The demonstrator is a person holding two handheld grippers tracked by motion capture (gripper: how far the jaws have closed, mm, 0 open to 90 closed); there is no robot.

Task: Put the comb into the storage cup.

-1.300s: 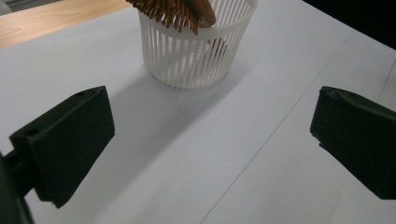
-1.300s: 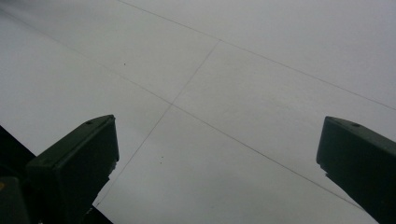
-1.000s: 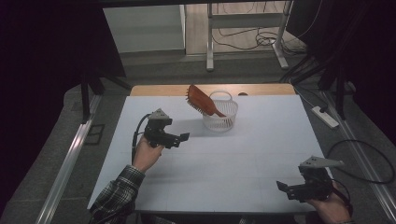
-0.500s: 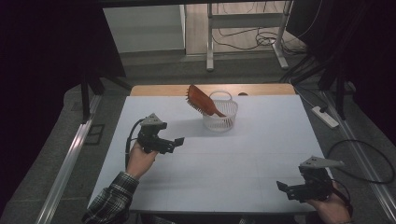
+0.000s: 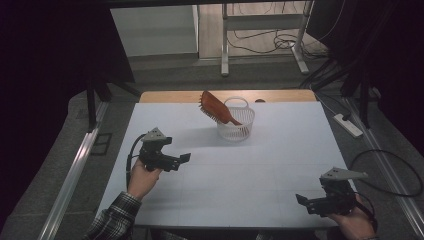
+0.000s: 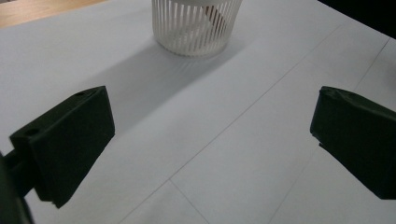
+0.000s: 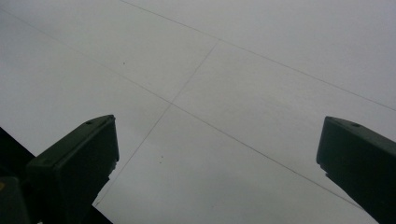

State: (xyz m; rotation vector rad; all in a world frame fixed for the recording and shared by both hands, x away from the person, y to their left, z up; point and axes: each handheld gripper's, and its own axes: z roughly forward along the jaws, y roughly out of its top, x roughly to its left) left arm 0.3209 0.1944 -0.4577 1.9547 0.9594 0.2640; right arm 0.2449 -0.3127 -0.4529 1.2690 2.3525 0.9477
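Over the last second the left gripper [image 5: 184, 157] had drawn back from the middle of the table [image 5: 280, 165] toward its left edge and the near side, its jaws spread wide and holding nothing. That retreat read as a step already finished: the hairbrush [image 5: 216, 107] stood in the white basket [image 5: 239, 129] near the far edge, handle down inside and the bristled head leaning out over the rim to the left, and the hand seemed to be leaving it there rather than reaching in again. The right gripper [image 5: 301, 199] had stayed where it was, by the near right corner, jaws likewise apart and empty above bare tabletop.

The brush was reddish-brown with a glossy, paddle-shaped head, probably wood or lacquered plastic (too small to settle which), and a row of short bristles showed along its underside. The basket [image 6: 196, 23] was round, slightly tapered toward its base, and made of thin vertical slats of white plastic with gaps between; in the left gripper view a strip of the brown handle showed through them. The table was matt white, scored with faint seams, with a wooden strip along the far edge. The jaws were blocky, matt black.
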